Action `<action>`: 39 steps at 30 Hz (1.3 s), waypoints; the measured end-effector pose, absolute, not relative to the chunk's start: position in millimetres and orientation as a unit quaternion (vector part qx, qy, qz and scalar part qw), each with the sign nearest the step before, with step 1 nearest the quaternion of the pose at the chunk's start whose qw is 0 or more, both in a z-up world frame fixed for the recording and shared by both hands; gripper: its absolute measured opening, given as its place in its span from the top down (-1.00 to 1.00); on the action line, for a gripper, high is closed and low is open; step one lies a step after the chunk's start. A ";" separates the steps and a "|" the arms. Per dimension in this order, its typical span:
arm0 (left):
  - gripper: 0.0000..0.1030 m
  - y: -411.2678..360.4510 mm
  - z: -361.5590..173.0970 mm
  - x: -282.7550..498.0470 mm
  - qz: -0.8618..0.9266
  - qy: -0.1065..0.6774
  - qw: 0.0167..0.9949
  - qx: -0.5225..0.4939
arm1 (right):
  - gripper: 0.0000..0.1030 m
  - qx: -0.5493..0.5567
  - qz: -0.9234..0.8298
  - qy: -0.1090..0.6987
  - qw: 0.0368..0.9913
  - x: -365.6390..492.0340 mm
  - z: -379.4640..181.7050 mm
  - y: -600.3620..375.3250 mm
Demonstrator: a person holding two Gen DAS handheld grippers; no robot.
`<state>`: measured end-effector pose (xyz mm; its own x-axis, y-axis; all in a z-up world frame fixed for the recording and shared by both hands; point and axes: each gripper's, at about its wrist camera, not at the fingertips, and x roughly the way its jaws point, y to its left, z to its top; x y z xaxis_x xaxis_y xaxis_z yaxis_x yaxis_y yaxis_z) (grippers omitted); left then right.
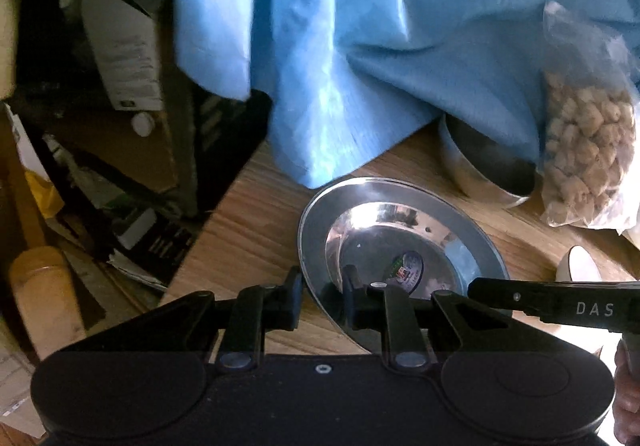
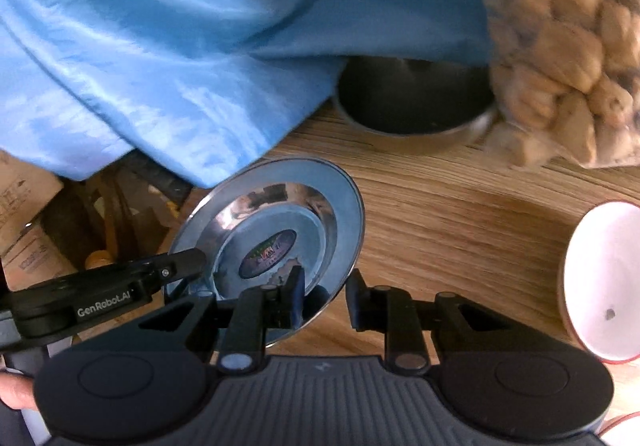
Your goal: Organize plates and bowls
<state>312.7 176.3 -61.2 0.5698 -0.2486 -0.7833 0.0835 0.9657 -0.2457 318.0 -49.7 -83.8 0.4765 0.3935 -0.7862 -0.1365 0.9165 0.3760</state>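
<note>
While both grippers (image 1: 322,296) (image 2: 324,296) clamp its rim, plate (image 1: 400,230) tilts.

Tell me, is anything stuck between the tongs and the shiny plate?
No, nothing visible is in the way. The left tongs and the right tongs each already have the steel plate by its rim, one at each side.

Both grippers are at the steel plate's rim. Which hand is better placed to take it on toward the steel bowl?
Right, probably. The right gripper straddles the steel plate's rim on the side facing the steel bowl; the left gripper holds the far rim, by the table's edge.
</note>
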 end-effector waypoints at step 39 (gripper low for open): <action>0.52 100.2 -41.7 189.5 -0.199 0.414 0.888 -0.024 | 0.47 0.130 0.125 0.449 0.875 164.7 -58.7 -120.1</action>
<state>189.5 100.2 -41.7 0.5780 -0.3726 -0.7260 0.3325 0.9200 -0.2074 164.7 -120.1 -58.7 0.5649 0.3358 -0.7538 -0.1029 0.9350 0.3393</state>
